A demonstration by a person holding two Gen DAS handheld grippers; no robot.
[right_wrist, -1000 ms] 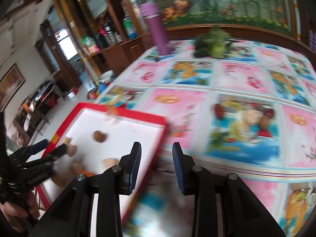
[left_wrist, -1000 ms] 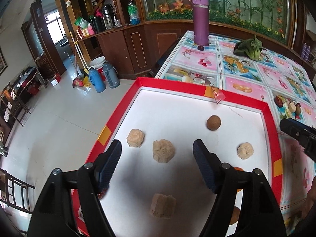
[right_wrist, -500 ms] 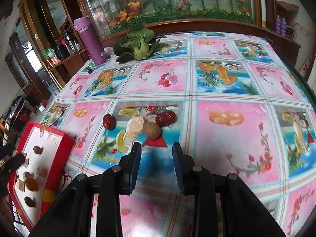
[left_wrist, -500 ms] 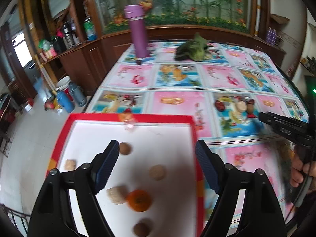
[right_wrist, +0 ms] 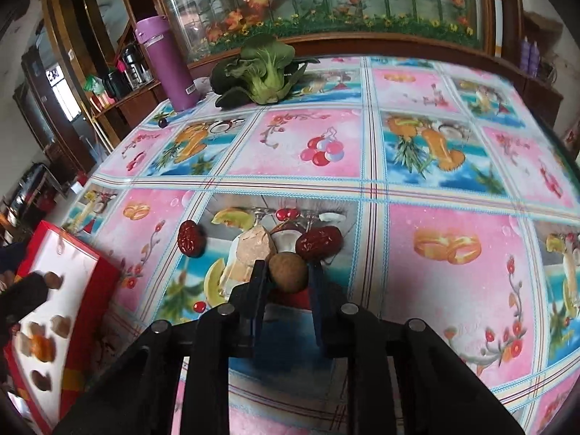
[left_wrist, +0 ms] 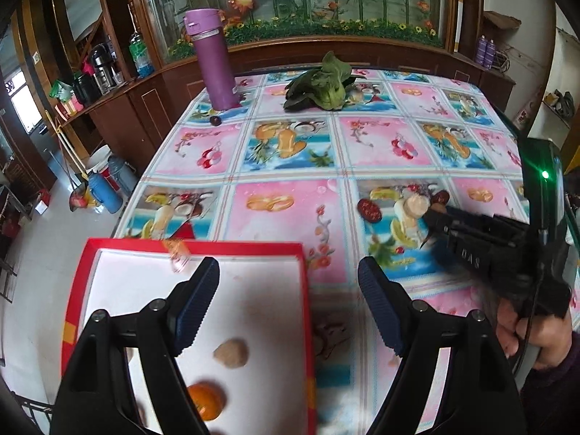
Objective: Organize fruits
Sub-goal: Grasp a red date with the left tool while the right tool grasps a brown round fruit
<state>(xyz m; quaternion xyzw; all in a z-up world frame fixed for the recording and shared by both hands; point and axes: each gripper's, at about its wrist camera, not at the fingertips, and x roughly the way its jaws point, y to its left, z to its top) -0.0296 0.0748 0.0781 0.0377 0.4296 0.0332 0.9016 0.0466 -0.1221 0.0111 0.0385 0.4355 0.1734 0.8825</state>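
Note:
A red-rimmed white tray sits at the table's near left, holding a beige piece, an orange and other pieces. My left gripper hangs open over the tray's right rim with nothing in it. On the tablecloth lie two red dates, a beige piece and a brown round fruit. My right gripper is shut on the brown fruit, with a pad against each side, low at the cloth. The left wrist view shows that right gripper reaching into the cluster and hiding the brown fruit.
A purple flask and a green leafy vegetable stand at the table's far side, with a small dark fruit by the flask. A person's hand holds the right gripper. The table's left edge drops to the floor.
My right gripper swung from beside the tray to the fruit cluster and narrowed around the brown fruit. My left gripper shifted from over the tray's middle toward its right rim.

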